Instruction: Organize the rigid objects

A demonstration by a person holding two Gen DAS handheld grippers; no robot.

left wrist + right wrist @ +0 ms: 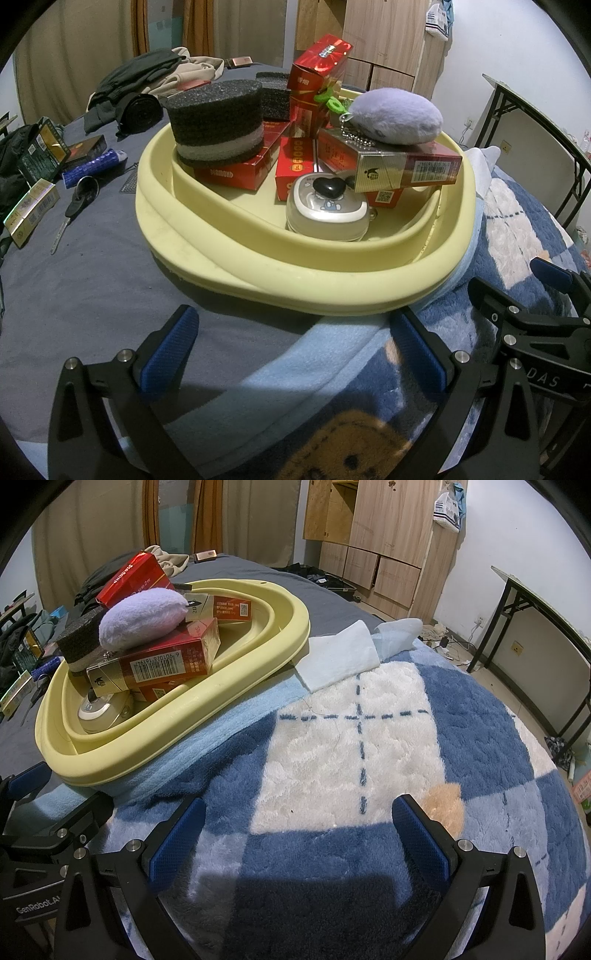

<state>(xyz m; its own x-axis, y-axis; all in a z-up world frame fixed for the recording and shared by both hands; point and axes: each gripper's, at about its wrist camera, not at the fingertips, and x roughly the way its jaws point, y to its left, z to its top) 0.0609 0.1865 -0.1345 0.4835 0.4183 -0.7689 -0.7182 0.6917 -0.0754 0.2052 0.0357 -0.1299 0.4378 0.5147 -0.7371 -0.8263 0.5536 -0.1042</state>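
Yellow basin on the bed, filled with red cigarette boxes, foam block, and plush keychain. Left gripper and right gripper: jaws wide apart, empty, near the basin.

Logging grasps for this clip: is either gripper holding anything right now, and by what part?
Nothing is held. The left gripper is open above the bedding, short of the yellow basin. The right gripper is open over the blanket.
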